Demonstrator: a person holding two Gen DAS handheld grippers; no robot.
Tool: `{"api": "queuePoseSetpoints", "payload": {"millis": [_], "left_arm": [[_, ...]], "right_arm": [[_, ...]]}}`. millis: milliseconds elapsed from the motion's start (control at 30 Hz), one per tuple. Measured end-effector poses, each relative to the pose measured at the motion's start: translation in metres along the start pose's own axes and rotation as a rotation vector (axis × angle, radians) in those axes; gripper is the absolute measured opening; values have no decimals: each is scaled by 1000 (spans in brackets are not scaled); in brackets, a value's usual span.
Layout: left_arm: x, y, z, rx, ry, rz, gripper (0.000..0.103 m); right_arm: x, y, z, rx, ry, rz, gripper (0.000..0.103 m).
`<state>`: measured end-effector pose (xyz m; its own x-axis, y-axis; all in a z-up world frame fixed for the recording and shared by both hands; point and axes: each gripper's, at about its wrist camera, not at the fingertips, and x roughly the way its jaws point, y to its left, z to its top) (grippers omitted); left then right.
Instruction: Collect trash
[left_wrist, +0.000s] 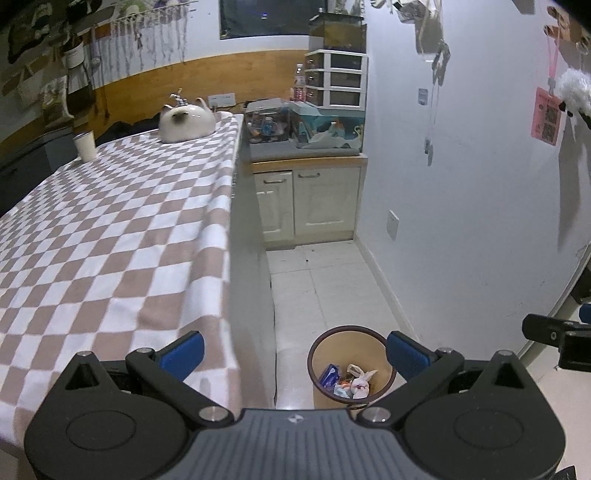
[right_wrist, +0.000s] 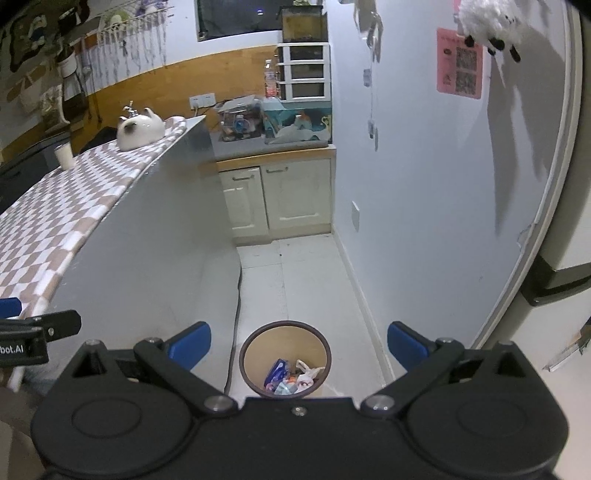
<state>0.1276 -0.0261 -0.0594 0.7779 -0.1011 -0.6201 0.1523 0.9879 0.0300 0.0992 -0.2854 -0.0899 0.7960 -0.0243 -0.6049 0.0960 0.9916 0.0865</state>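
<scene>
Both grippers, left gripper (left_wrist: 295, 354) and right gripper (right_wrist: 299, 349), hold their blue fingers (right_wrist: 192, 343) spread wide, gripping and touching nothing. Below stands a bin (right_wrist: 255, 345) holding wrappers (right_wrist: 279, 371).

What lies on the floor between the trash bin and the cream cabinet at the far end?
Only bare white floor tiles lie between the trash bin and the cabinet; the right wrist view shows this stretch best.

The left gripper (left_wrist: 295, 354) and the right gripper (right_wrist: 299, 347) hang side by side, jaws spread wide, both empty.
</scene>
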Motion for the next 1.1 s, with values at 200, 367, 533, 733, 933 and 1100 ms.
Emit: {"api": "queuePoseSetpoints", "payload": {"millis": [200, 367, 533, 733, 933, 1100], "left_arm": [[-14, 10, -6, -14, 3, 7, 103], [-21, 14, -10, -13, 2, -1, 103], [-24, 17, -12, -17, -3, -7, 103], [-26, 19, -14, -26, -5, -6, 103], [-32, 23, -18, -33, -3, -1, 103], [-40, 25, -22, -29, -14, 5, 103]], "right_arm": [[-15, 11, -3, -18, -3, -5, 103], [-22, 15, -9, -23, 11, -10, 103], [-26, 20, -12, -38, 6, -13, 103], [-29, 24, -15, -57, -1, -23, 103], [-33, 27, -18, -75, 8, -37, 103], [-40, 29, -19, -84, -1, -43, 103]]}}
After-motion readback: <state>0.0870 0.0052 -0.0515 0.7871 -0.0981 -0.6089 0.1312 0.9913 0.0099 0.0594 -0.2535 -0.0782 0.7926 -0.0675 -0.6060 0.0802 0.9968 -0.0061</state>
